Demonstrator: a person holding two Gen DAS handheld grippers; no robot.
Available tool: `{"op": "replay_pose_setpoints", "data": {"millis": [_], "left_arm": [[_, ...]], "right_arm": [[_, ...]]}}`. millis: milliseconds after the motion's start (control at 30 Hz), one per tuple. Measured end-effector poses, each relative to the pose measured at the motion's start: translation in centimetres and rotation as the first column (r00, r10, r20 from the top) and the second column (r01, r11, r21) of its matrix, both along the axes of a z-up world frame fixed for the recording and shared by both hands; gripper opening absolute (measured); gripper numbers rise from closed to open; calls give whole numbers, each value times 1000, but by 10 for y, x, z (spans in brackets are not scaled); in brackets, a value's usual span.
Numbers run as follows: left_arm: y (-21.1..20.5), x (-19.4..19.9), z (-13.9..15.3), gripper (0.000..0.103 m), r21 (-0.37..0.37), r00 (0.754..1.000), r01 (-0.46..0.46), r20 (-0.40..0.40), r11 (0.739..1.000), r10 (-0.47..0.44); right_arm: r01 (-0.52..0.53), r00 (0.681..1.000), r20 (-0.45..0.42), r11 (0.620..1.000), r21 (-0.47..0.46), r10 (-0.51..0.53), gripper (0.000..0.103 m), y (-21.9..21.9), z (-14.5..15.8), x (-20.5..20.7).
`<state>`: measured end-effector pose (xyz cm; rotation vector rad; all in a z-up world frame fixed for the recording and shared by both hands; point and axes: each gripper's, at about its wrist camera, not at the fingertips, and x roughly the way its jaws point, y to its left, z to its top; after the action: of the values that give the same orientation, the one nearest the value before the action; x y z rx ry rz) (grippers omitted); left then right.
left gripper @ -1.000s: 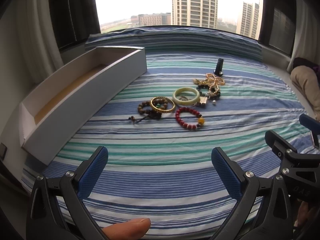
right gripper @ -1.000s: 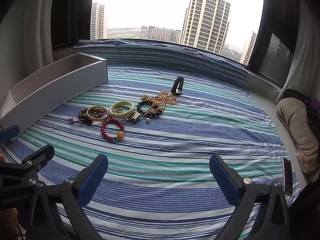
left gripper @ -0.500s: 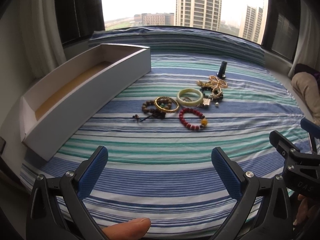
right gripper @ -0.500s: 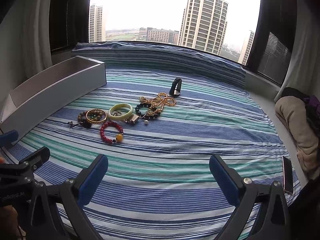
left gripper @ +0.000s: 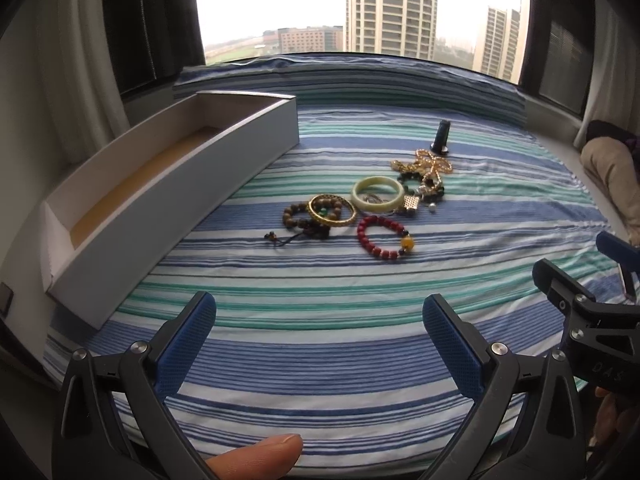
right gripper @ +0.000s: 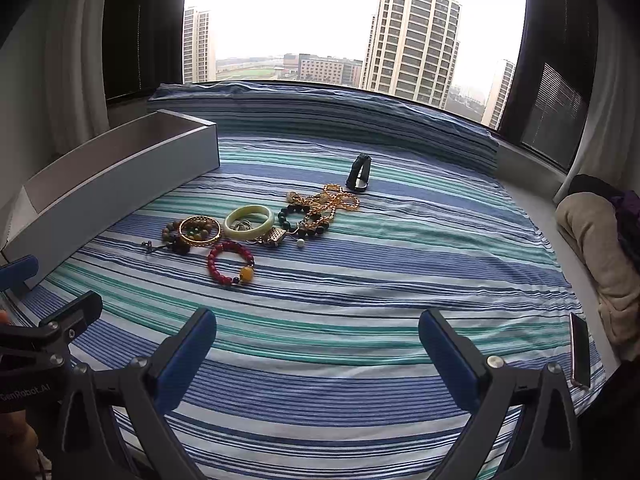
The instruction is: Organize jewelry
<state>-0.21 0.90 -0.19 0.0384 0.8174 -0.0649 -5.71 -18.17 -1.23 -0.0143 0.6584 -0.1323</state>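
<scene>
The left claw (left gripper: 319, 340) stands wide, its blue-padded fingers spread with nothing between them, and it hovers low over the near part of the blue, green and white striped bedspread (left gripper: 320, 360). The right claw (right gripper: 318, 340) is just as wide and just as empty, held level beside it. Both point at the jewelry from well back, probably so the whole cluster can be taken in before a piece is chosen.

Nearest lies the red beaded bracelet with an amber bead (left gripper: 385, 237), apart from the rest and likely the easiest first pick. Just beyond, a gold bangle (left gripper: 332, 209) overlaps a brown wooden bead bracelet (left gripper: 304, 222). A pale green jade bangle (left gripper: 378, 193) sits beside them, touching a tangle of gold chain and dark beads (left gripper: 424, 176). A small black upright object (left gripper: 442, 136) stands farthest.

The long white cardboard box (left gripper: 168, 196) lies open and empty at the left, apparently awaiting the pieces.
</scene>
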Motion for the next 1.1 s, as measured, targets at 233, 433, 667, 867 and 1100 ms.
{"op": "replay_pose_setpoints", "data": {"millis": [233, 433, 667, 867, 1100], "left_arm": [[-1, 1, -3, 103, -15, 1000, 12, -27, 1000, -12], [2, 0, -3, 103, -14, 1000, -4, -29, 1000, 4], [7, 1, -5, 103, 1, 999, -24, -32, 1000, 24], [6, 2, -5, 103, 5, 999, -19, -38, 1000, 19], [7, 2, -6, 103, 3, 999, -23, -41, 1000, 23]], "right_arm": [[-4, 1000, -7, 1000, 6, 4, 103, 0, -2, 0], [-6, 1000, -11, 1000, 10, 6, 103, 0, -4, 1], [-9, 1000, -21, 1000, 15, 9, 103, 0, -7, 2], [-13, 1000, -26, 1000, 16, 14, 103, 1, -8, 3], [-14, 999, -33, 1000, 18, 15, 103, 2, -8, 5]]}}
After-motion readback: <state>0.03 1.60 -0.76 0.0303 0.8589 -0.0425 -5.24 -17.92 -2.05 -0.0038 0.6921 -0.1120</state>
